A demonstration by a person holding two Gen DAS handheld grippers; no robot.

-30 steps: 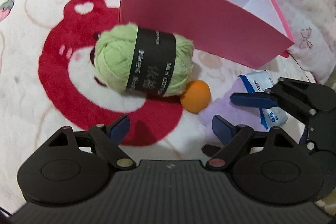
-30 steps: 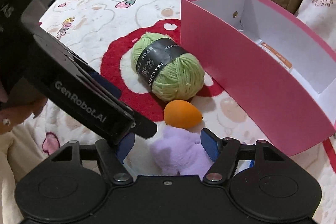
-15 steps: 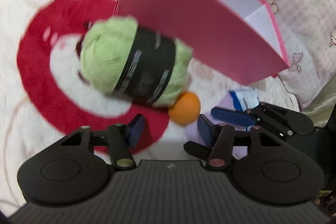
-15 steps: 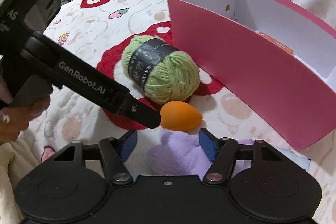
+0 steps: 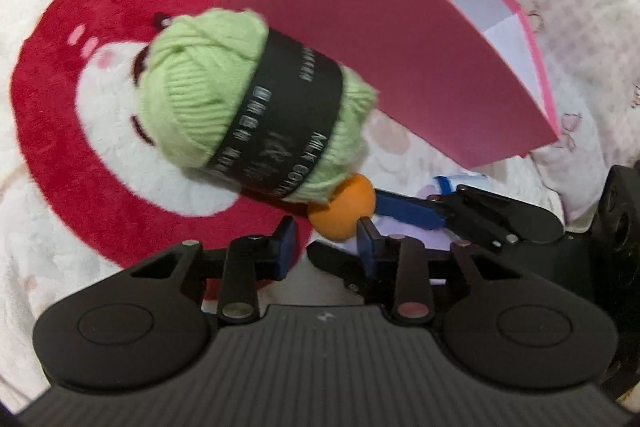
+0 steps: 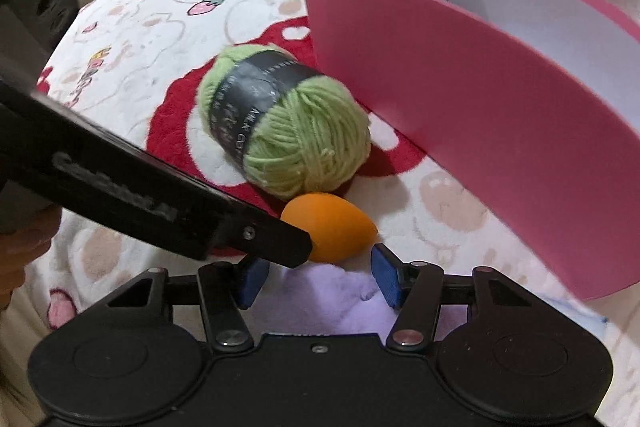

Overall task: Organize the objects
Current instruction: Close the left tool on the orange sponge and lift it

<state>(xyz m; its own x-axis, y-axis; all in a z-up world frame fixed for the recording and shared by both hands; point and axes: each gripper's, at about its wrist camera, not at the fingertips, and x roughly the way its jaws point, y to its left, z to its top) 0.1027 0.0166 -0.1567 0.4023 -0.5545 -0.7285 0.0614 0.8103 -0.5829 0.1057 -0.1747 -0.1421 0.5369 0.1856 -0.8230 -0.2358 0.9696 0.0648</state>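
Left wrist view, left gripper (image 5: 326, 243) closing, orange sponge (image 5: 343, 210) just ahead unclamped, right gripper (image 6: 316, 281) closing around purple plush (image 6: 340, 303).

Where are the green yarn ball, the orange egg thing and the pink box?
green yarn ball (image 6: 308, 147): right wrist view, on its bare green strands.
orange egg thing (image 6: 336, 231): right wrist view, its middle.
pink box (image 6: 460, 123): right wrist view, near outer wall.

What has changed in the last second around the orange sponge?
The left claw came down to the orange egg-shaped sponge and its jaws have just been closing around it. The right claw narrowed over the lilac plush toy. Green yarn ball and pink cardboard box stayed.
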